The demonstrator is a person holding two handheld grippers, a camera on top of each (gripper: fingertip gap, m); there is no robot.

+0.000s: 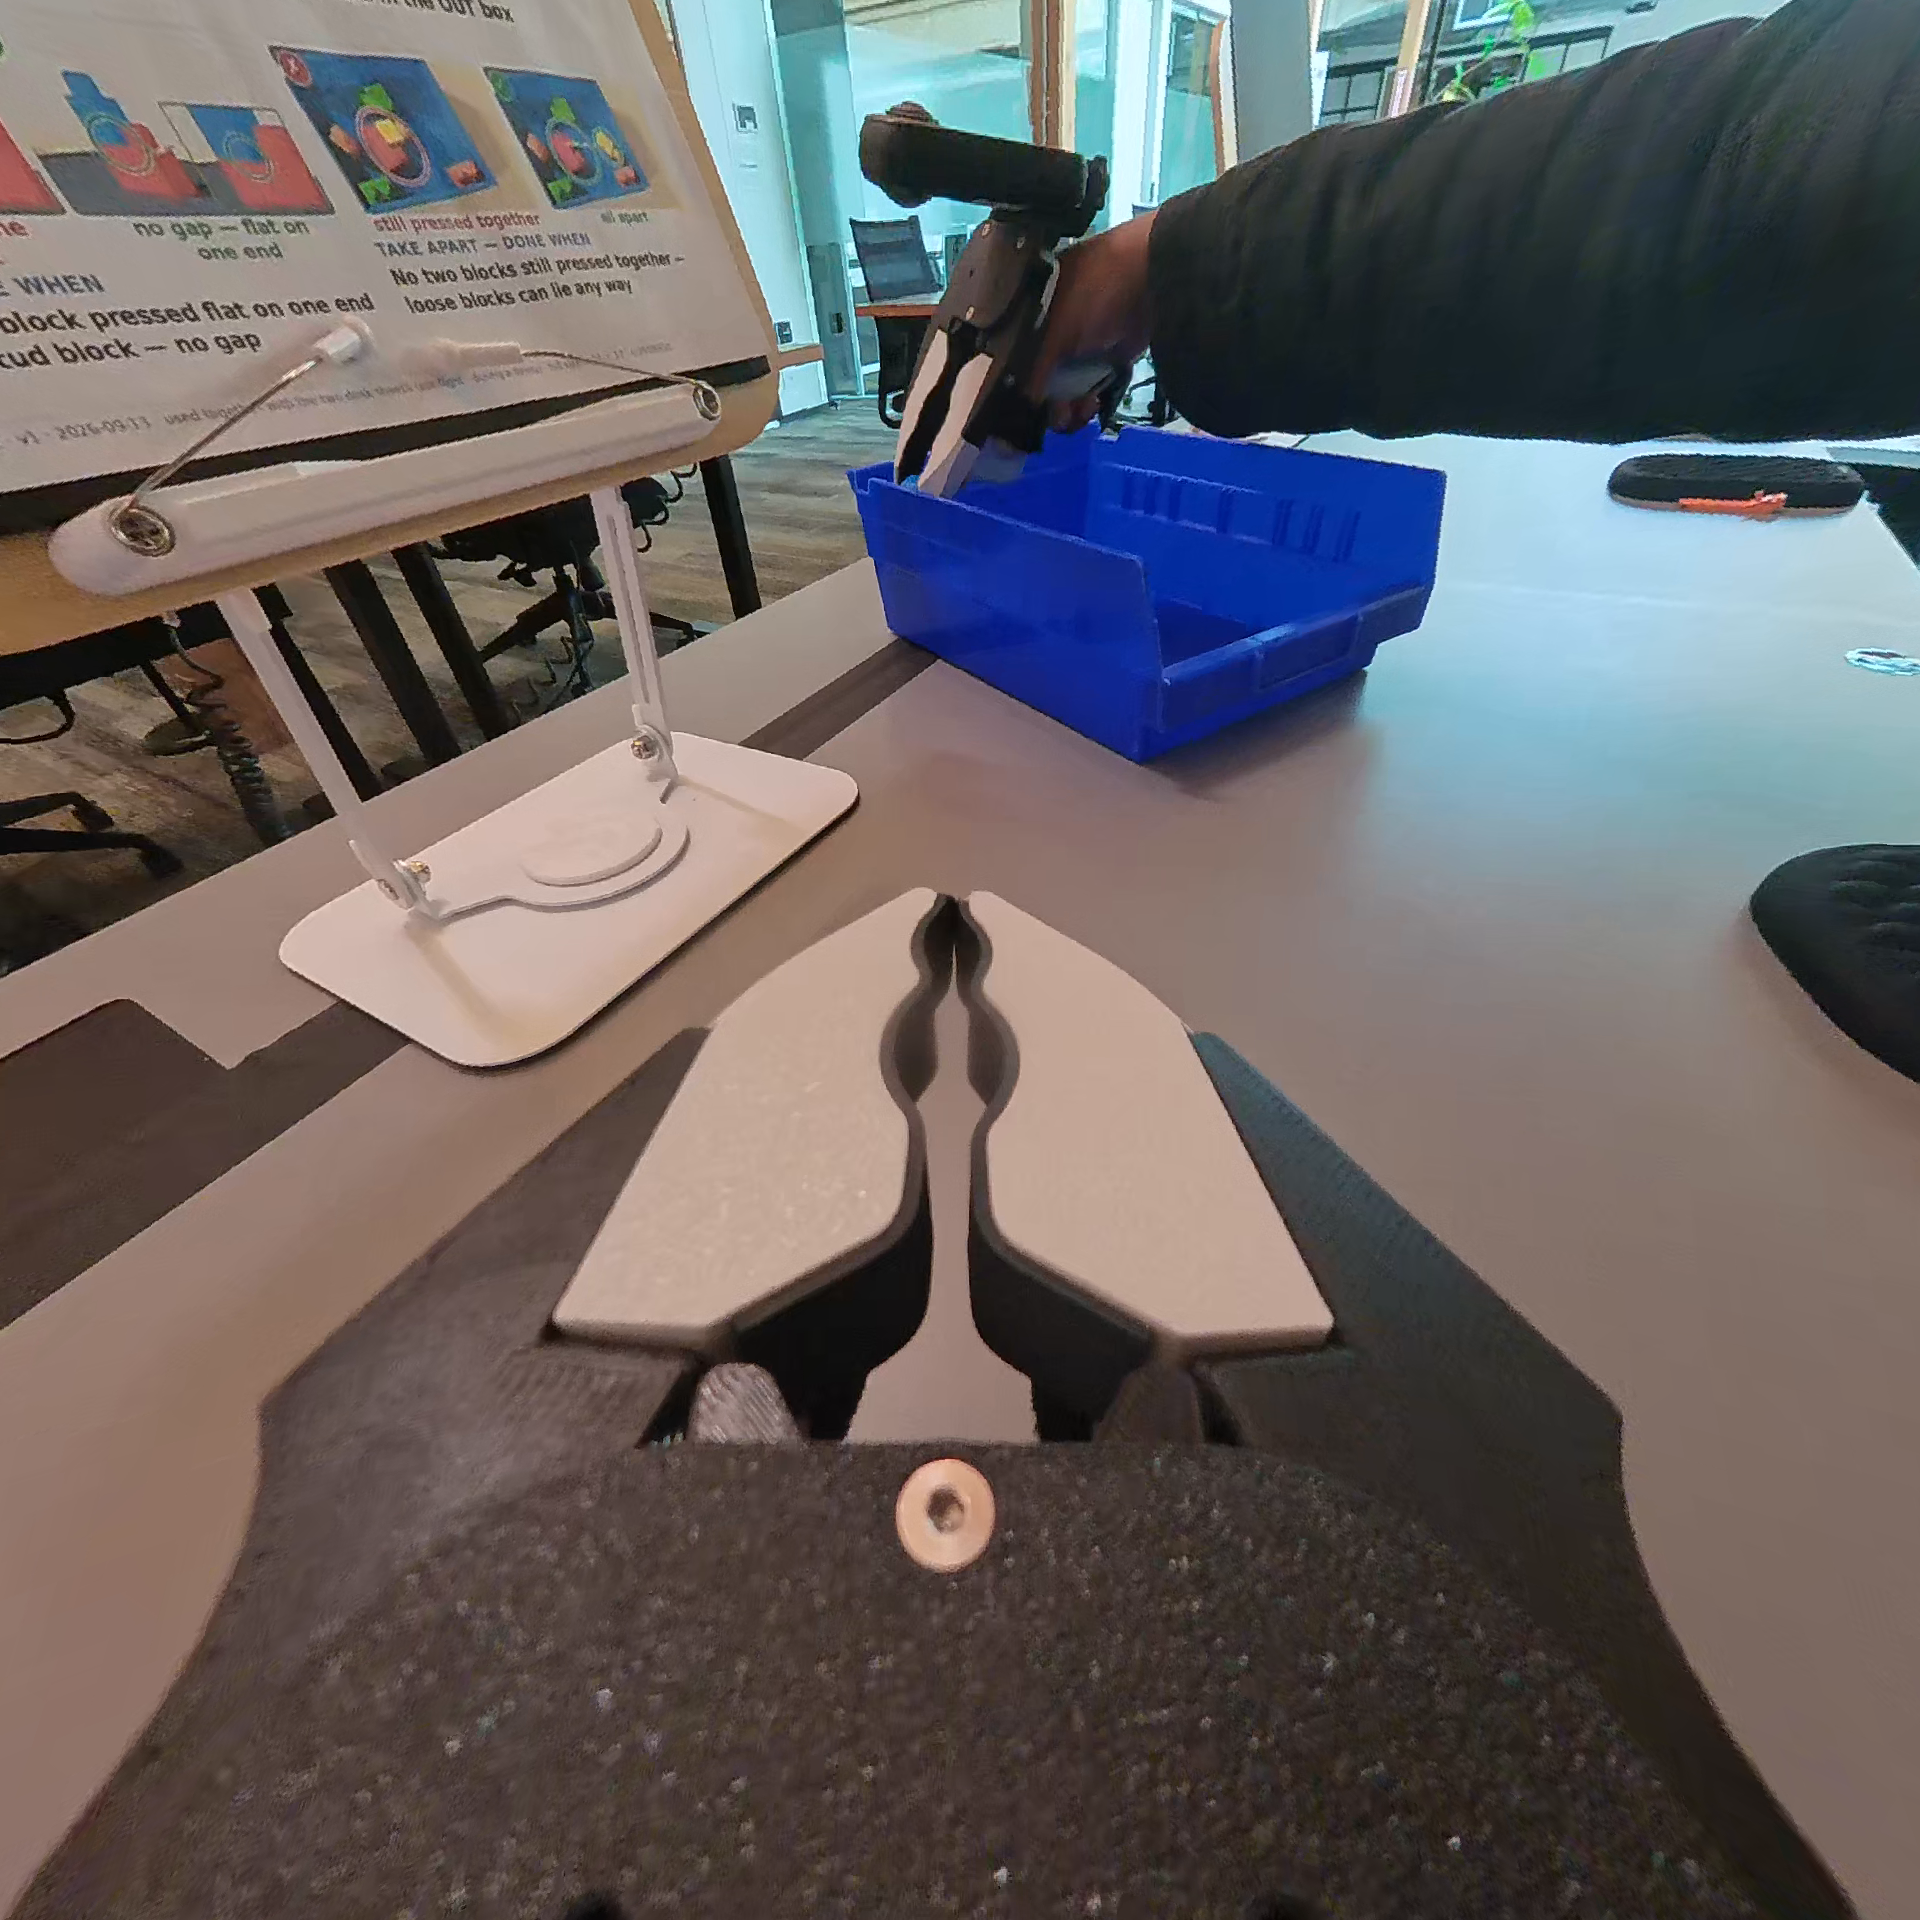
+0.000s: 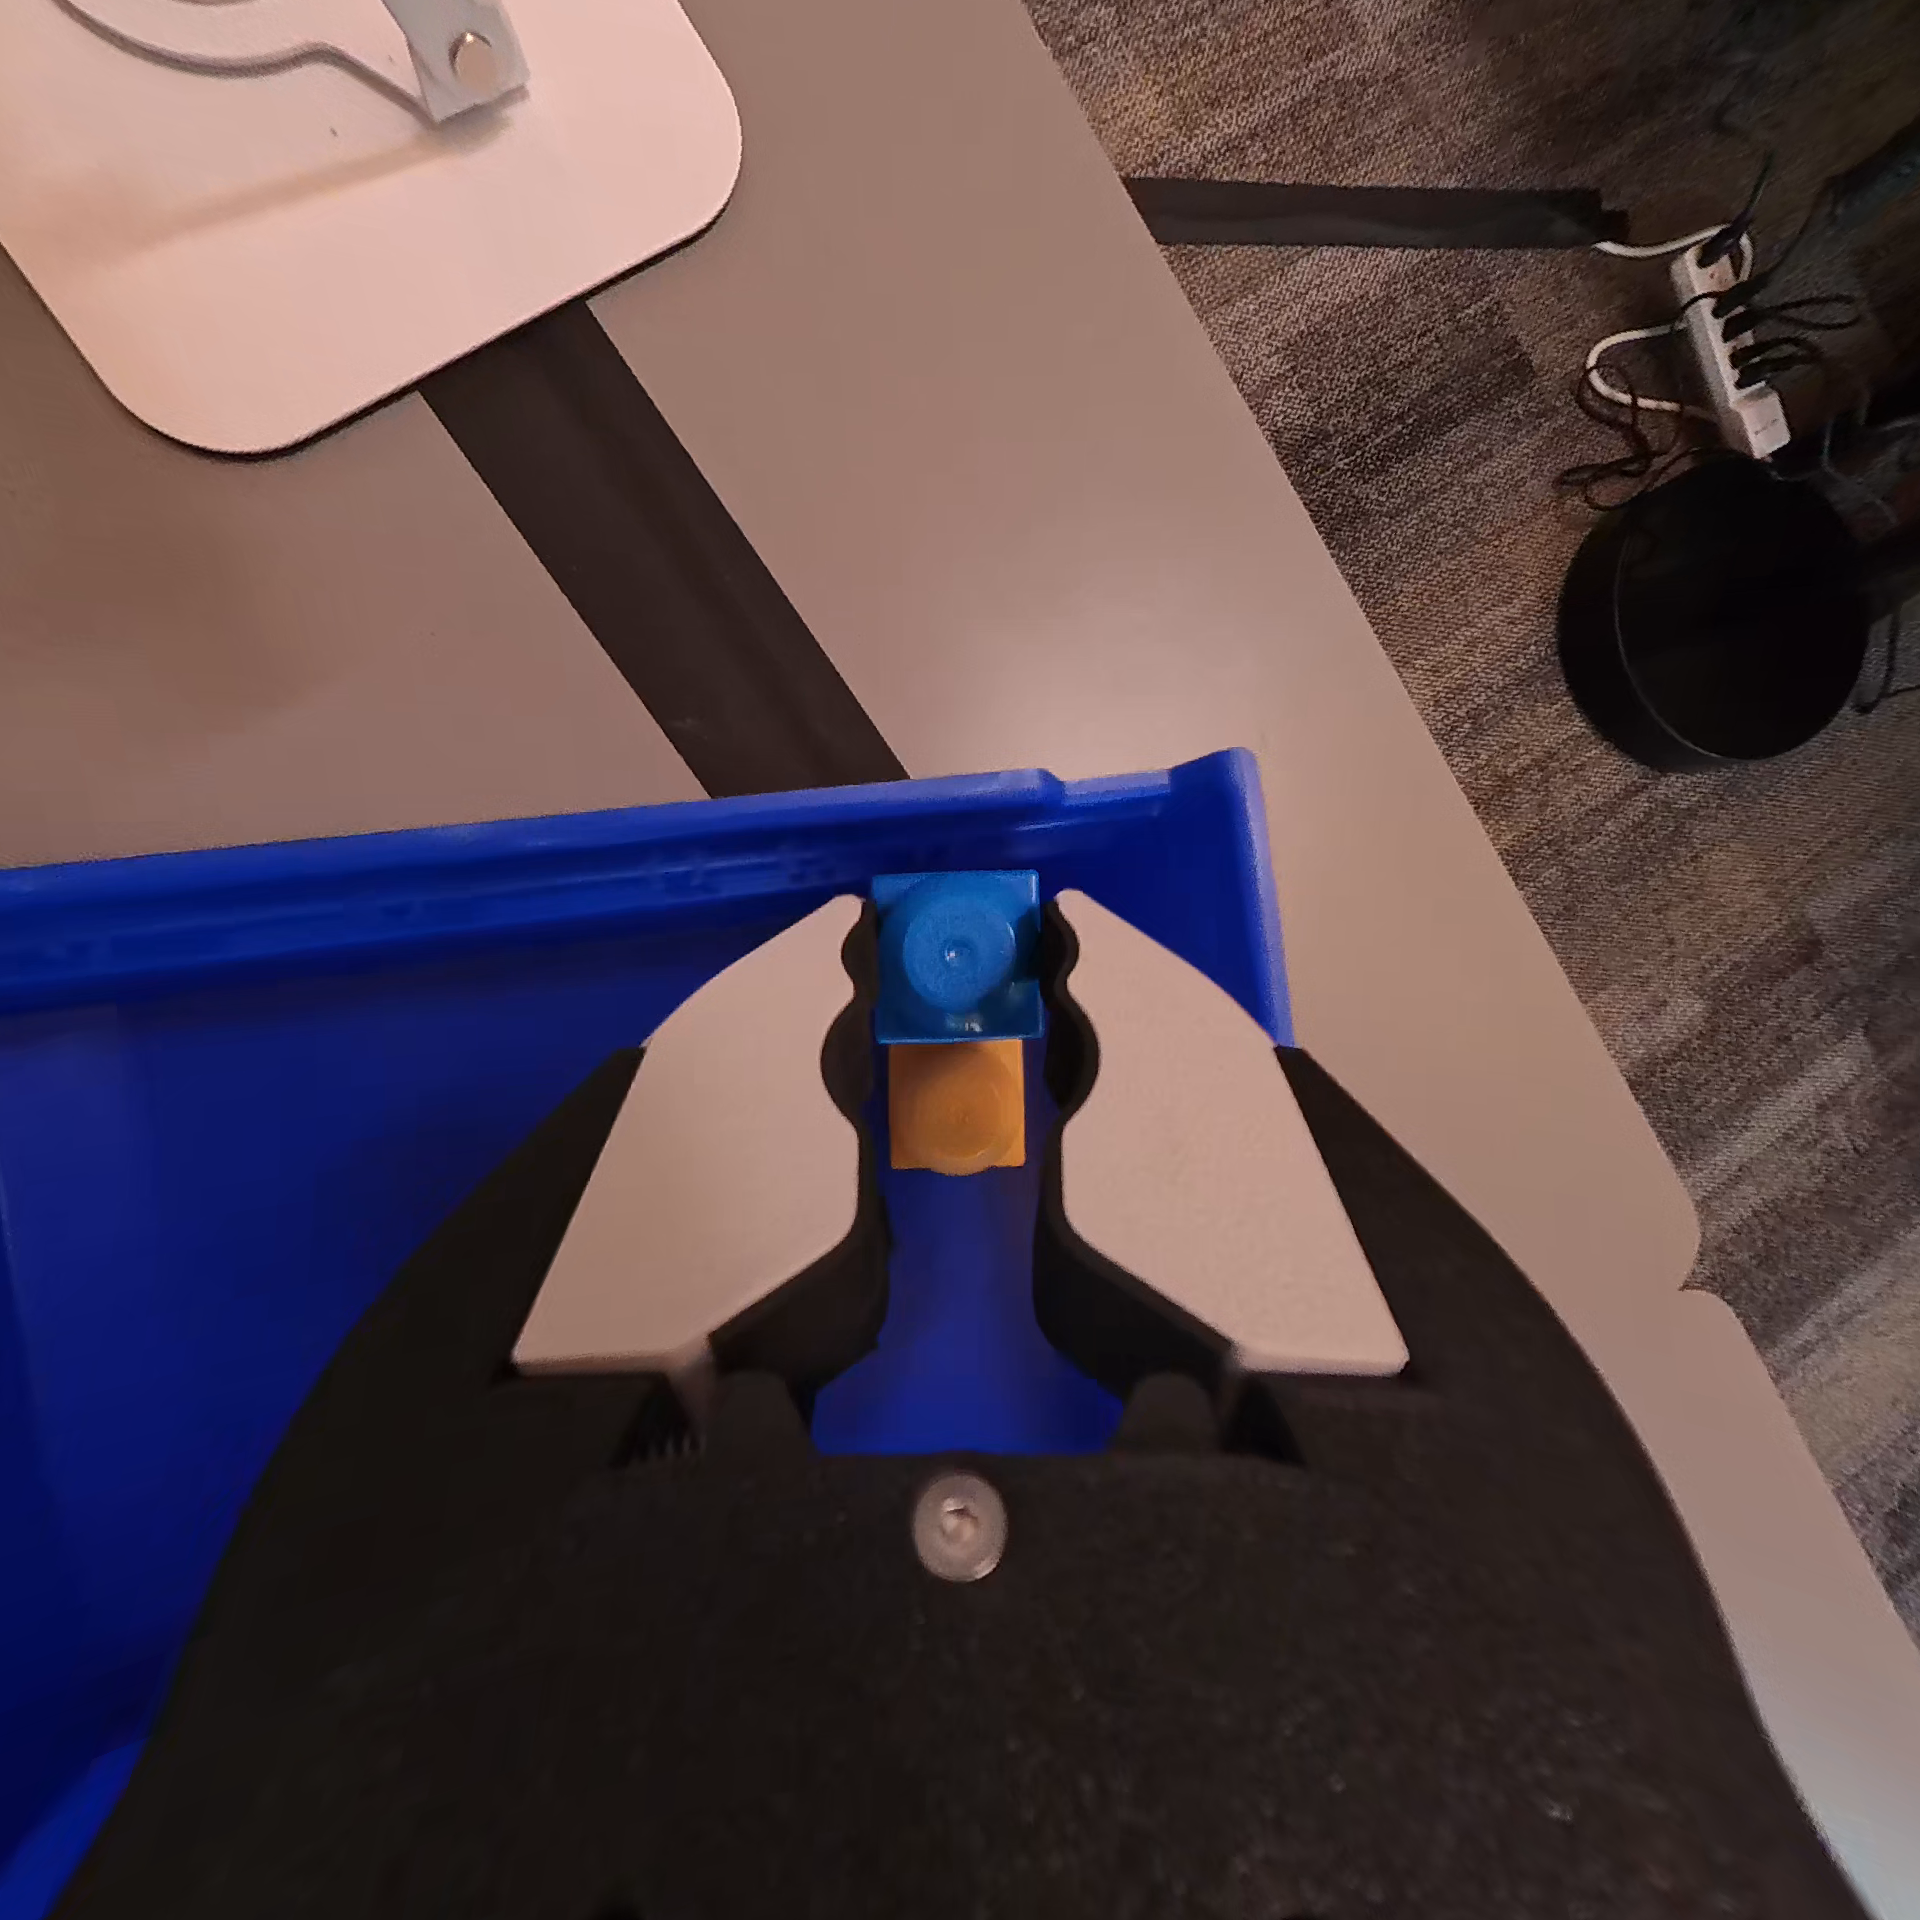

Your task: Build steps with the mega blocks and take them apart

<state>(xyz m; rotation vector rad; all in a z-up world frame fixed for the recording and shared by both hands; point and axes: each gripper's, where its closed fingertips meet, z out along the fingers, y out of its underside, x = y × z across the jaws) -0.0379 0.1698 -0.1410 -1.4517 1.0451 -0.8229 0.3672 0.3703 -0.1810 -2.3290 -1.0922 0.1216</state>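
Office bg w/ glass partitions and chairs behind a grey table [image 1: 1403, 935]. L gripper [image 1: 954, 920] hovers low over the bare tabletop, fingers pressed together at the tips, nothing between them. White doc stand [image 1: 566, 914] sits just left of it, holding a printed instruction sheet [image 1: 343, 197].

Blue bin [image 1: 1143, 592] sits further back near the table edge. R gripper [image 1: 935, 462], held by a hand [image 1: 1101, 312] in a dark sleeve [image 1: 1507, 239], points down into the bin's far left corner.

R wrist view: R gripper [image 2: 954, 997] fingers part-closed, clamped on a blue block [image 2: 956, 956] from both sides; single round stud faces the cam. Orange block [image 2: 958, 1110] sits directly behind the blue one, also between the fingers; can't tell if the two are joined. Both blocks are inside the bin, right by its wall [image 2: 520, 873] near the corner. Floor beyond table edge: carpet, power strip [image 2: 1730, 353], round black bin [image 2: 1714, 613].
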